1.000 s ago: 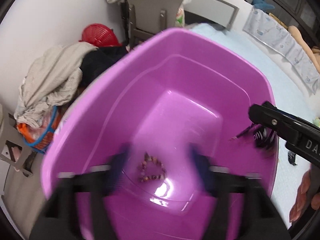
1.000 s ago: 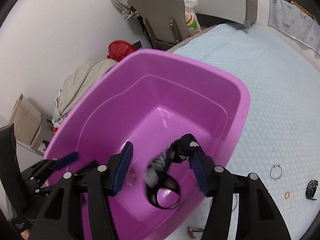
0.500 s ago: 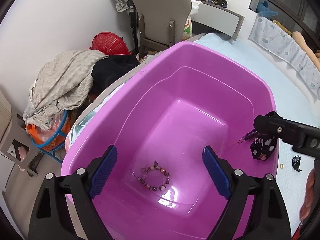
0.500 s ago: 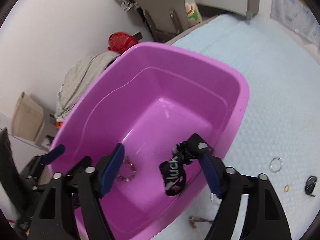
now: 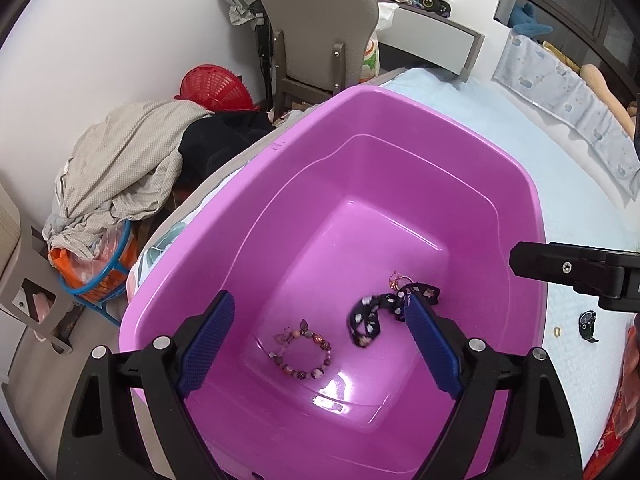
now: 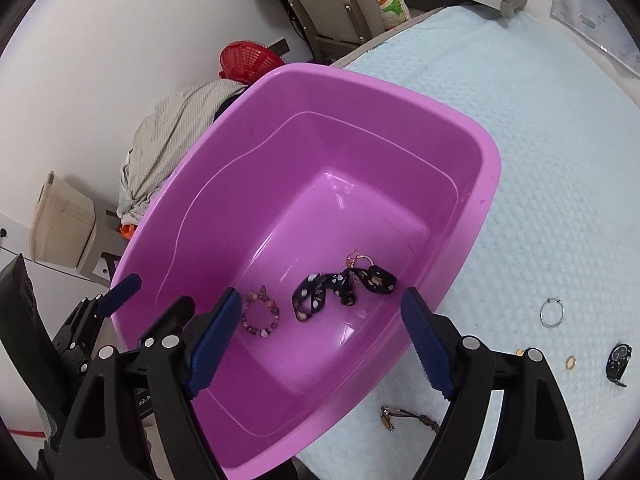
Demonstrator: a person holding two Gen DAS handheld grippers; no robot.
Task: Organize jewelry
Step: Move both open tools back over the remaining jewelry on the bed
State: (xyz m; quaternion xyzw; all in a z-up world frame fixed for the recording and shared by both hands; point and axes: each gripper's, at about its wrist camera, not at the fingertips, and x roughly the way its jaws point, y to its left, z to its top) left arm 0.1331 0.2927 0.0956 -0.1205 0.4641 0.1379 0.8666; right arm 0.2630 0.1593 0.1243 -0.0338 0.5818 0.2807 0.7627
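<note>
A purple plastic tub (image 5: 400,128) (image 6: 484,200) sits on a light blue bedspread. On its floor lie a beaded bracelet (image 5: 303,350) (image 6: 260,314) and a black patterned strap with a small charm (image 5: 380,308) (image 6: 344,286). My left gripper (image 5: 320,344) is open and empty above the tub's near end. My right gripper (image 6: 320,336) is open and empty above the tub; its arm shows in the left wrist view (image 5: 580,270). Outside the tub lie a silver ring hoop (image 6: 552,312), a gold ring (image 6: 571,362), a black watch (image 6: 618,358) (image 5: 587,326) and a chain piece (image 6: 408,416).
The bedspread (image 6: 560,140) stretches right of the tub. Beyond the bed edge are a grey chair (image 5: 320,40), a red basket (image 5: 214,88), a heap of clothes (image 5: 124,168) and a cardboard box (image 6: 60,224). A white wall lies behind.
The right gripper opened and let the black strap fall into the tub beside the bracelet. Both grippers rose and pulled back a little.
</note>
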